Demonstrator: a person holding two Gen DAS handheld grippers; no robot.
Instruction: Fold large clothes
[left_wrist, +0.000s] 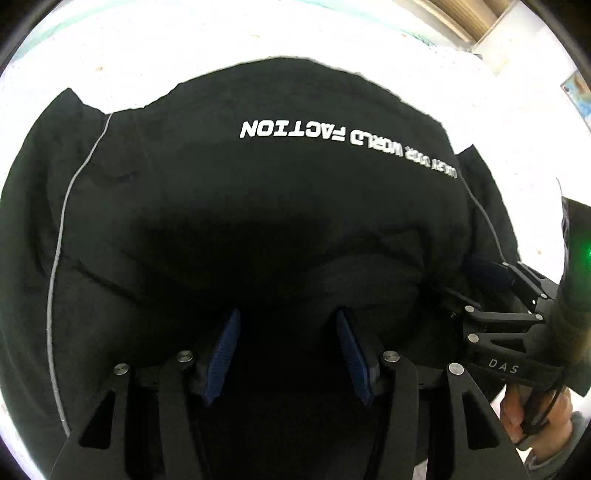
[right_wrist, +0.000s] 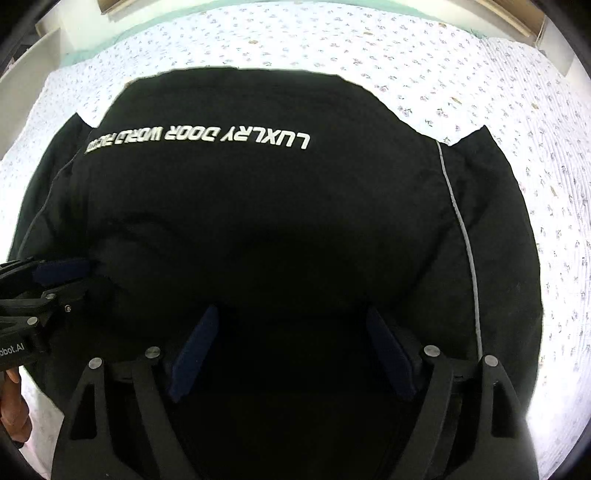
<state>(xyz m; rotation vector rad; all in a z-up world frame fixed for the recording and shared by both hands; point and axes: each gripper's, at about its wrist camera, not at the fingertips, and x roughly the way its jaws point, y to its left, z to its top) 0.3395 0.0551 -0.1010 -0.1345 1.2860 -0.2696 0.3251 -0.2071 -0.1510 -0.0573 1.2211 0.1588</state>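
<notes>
You have the black garment (right_wrist: 280, 206) spread on the bed (right_wrist: 424, 66), filling the middle of both wrist views, its white lettering (right_wrist: 207, 138) upside down across the upper centre and a grey piping line (right_wrist: 461, 229) running down the right side of the right wrist view. The floral bedsheet shows only around the upper and outer edges of the frames.

Your left gripper (left_wrist: 288, 354) sits at the lower centre of its own view with its blue pads (left_wrist: 221, 354) held apart over dark cloth; nothing is pinched between them, so it reads as released. Your right gripper (right_wrist: 291, 350), lower centre of its view, is likewise spread wide with only fabric below it. In the left wrist view the right gripper shows at the lower right, low against the garment's edge; whether its tips already touch cloth is too dark to tell.

By the look of it, you are at the grasping stage of a fold: both grippers are lined up along the near edge, side by side, not yet closed. The next move calls for lowering both onto that edge, closing on one layer at matching points, then lifting evenly and carrying the edge towards the lettering so the fold lands straight. The cloth looks thick and puffy, so take a deep bite.
</notes>
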